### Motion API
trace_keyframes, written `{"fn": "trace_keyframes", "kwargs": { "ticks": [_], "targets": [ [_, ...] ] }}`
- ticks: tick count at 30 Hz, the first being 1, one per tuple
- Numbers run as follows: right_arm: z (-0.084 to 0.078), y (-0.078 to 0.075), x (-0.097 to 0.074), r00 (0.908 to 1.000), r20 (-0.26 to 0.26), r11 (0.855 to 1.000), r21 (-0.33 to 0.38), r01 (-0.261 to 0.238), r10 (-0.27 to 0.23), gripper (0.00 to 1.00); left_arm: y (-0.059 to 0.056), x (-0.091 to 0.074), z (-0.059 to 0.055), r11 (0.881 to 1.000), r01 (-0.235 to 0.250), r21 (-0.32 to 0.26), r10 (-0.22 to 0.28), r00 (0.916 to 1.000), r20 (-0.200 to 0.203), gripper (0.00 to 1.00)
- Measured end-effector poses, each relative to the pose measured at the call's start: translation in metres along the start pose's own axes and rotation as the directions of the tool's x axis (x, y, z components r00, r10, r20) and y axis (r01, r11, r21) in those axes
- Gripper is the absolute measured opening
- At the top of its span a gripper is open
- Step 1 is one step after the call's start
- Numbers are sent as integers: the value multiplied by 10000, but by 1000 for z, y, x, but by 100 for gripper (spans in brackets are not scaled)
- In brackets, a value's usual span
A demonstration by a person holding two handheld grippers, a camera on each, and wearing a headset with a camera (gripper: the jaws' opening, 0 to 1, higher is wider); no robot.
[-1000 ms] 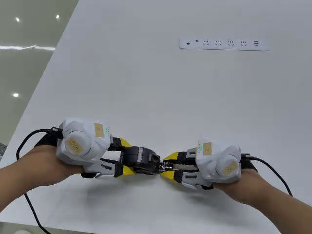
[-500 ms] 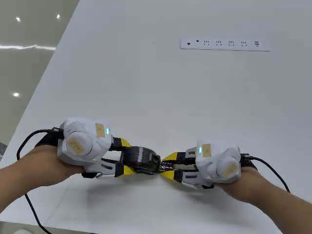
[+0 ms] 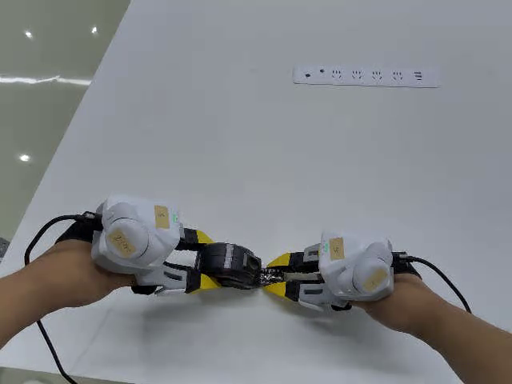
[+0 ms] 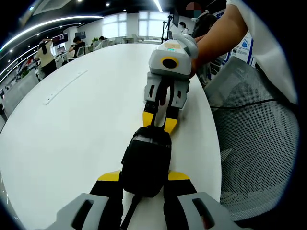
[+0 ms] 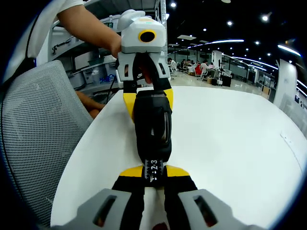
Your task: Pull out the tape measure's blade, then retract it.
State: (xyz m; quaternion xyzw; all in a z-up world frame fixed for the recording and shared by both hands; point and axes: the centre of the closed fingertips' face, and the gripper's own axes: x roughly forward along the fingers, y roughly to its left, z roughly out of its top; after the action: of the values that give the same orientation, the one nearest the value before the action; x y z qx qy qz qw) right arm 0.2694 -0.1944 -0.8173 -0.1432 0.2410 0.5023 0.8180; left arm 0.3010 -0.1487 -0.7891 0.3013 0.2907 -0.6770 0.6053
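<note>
Almost nothing is moving across the last 1 second: the 2 claws are staying nose to nose near the front edge of the white surface point(image 3: 280, 152). The slight drift of the power strip point(image 3: 366, 75) is coming from the headset camera rather than from the things.

The left claw point(image 3: 210, 258) is clamping the black tape measure point(image 3: 230, 265) by its case, with 1 yellow tip on each side. The case is sitting low over the surface; whether it is resting there or hanging just above cannot be told.

The right claw point(image 5: 154, 172) is facing it, jaws pressed together on the blade point(image 5: 154, 168). In the right gripper view the blade is showing as a short dark strip with pale printed figures, just clear of the case mouth.

Because the gap between the claws is not widening, the pull appears to be barely starting: both grips are set, yet only a stub of blade is out. Nearly all of the extension and the whole of the retraction are judged to be still ahead.

The next move is calling for the right claw to draw straight away along the blade's line while the left claw is holding the case steady. A thin blade held only at its end may be slipping free — and snapping back — if the pull is going off-axis.
</note>
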Motion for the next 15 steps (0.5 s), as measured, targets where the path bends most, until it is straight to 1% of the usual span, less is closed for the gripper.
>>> {"fn": "trace_keyframes", "kwargs": {
  "ticks": [4, 15],
  "targets": [
    [-1, 0, -3, 9999, -136, 9999, -145, -6, 4, 12, -1, -1, 0, 9999, -8, 114, 8, 10000, 1, 29],
    [-7, -1, -16, 9994, -338, 9998, -211, 22, -29, 12, -1, -1, 0, 9999, -6, 118, 5, 10000, 50, 29]
  ]
}}
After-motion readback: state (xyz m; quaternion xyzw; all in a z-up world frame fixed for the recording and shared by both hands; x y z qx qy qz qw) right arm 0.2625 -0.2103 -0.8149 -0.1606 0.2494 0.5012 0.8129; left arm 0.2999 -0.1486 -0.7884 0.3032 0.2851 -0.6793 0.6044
